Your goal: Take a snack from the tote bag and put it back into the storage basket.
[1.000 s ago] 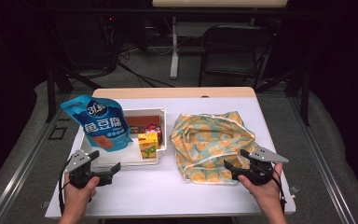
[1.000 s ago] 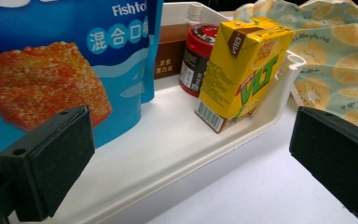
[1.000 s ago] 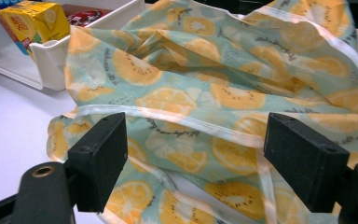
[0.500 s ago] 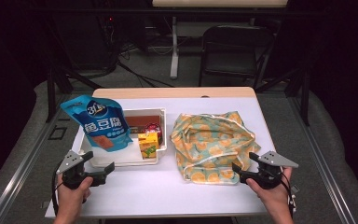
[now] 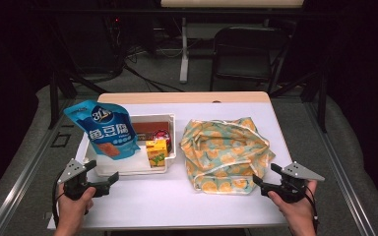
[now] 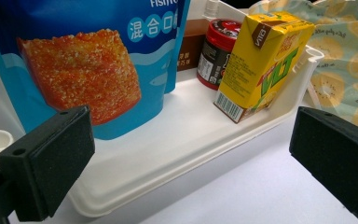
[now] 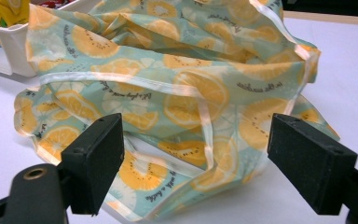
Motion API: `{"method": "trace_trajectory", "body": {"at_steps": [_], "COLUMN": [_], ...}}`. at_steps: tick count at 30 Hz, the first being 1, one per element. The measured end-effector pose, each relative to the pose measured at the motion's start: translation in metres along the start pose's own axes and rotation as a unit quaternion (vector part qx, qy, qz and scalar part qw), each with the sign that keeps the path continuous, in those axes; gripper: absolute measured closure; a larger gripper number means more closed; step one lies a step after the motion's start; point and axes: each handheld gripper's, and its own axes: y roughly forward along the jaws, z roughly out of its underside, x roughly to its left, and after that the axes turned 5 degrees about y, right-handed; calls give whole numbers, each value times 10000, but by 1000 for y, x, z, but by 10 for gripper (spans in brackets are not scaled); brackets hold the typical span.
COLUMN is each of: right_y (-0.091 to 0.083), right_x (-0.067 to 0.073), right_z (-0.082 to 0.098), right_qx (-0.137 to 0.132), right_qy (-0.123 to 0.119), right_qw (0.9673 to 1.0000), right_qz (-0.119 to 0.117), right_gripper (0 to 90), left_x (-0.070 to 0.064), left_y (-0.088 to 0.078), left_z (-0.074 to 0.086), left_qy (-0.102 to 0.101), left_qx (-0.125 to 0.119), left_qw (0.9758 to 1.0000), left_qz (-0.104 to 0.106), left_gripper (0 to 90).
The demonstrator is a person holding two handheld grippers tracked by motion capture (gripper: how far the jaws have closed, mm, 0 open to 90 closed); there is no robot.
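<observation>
A white tray (image 5: pixel 128 167) holds a blue snack pouch (image 5: pixel 106 130) standing upright, a yellow drink carton (image 5: pixel 156 152) and a dark jar with a red lid (image 5: pixel 161 137). To its right lies a crumpled cloth bag (image 5: pixel 224 152) printed with orange slices. My left gripper (image 5: pixel 103 172) stands open just in front of the tray's near left corner, with the tray (image 6: pixel 168 154), pouch (image 6: pixel 84 70), carton (image 6: pixel 256 60) and jar (image 6: pixel 216 51) beyond its jaws. My right gripper (image 5: pixel 266 175) is open beside the bag's near right corner, facing the bag (image 7: pixel 182 84). Neither holds anything.
The white table (image 5: pixel 177 201) has bare room along its front edge between the two hands. A brown box (image 6: pixel 189 44) sits at the back of the tray. Beyond the table's far edge stands a black chair (image 5: pixel 246 54) on a dark floor.
The left hand has drifted a little left and the right hand a little right and nearer the front edge. Both grippers stayed open.
</observation>
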Motion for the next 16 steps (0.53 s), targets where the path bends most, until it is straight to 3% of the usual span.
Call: {"method": "trace_trajectory", "body": {"at_steps": [16], "right_y": [-3], "right_x": [-8], "right_z": [5], "right_qx": [-11], "right_qy": [140], "right_qw": [9998], "right_qz": [112], "right_gripper": [154], "left_x": [-1], "left_y": [2], "left_z": [1], "left_qy": [41], "left_qx": [73], "left_qw": [10000], "left_qz": [-5], "left_gripper": [0]}}
